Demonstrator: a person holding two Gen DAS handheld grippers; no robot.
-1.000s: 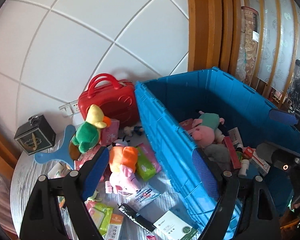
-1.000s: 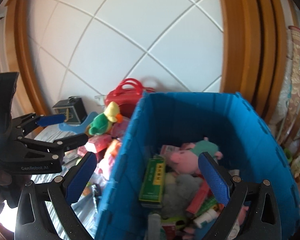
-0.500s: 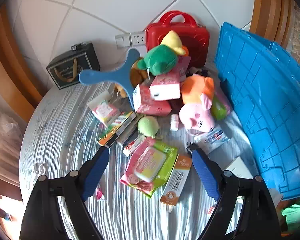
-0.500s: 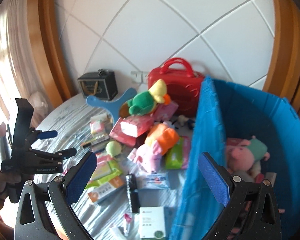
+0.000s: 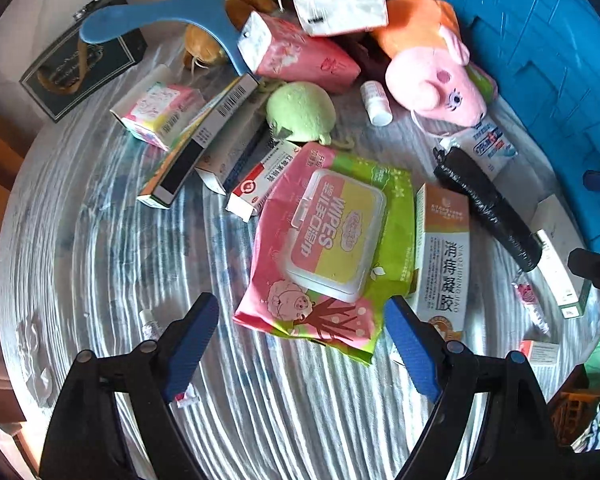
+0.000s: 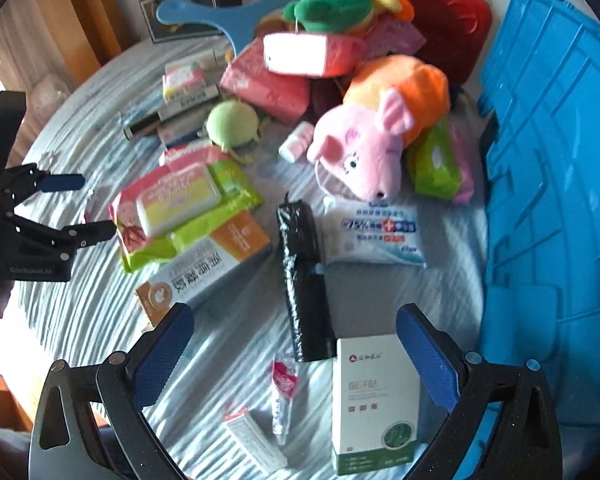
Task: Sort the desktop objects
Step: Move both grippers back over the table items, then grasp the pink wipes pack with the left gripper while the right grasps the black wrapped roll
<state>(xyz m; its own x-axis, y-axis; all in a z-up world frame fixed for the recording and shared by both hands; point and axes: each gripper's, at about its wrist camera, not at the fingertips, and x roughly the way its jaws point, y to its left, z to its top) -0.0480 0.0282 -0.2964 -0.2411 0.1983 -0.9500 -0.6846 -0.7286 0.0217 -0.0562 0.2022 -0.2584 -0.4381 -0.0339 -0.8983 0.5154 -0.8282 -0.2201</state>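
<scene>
We hold both the left gripper (image 5: 302, 330) and right gripper (image 6: 296, 350) wide open and empty, the pink-and-green plastic wipes pack (image 5: 332, 240) at centre frame, the blue plastic crate (image 6: 552, 184) at right

A round table (image 5: 100, 280) with a streaked grey surface was covered by a wipes pack (image 5: 332, 236), boxes, a black roll (image 6: 304, 276) and a blue crate (image 6: 560, 160).

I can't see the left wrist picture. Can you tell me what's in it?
The left gripper, jaws open and empty, hovers over a pink-and-green wipes pack on a cluttered round table. Beyond lie boxes, a pink pig plush and a blue bin.
</scene>
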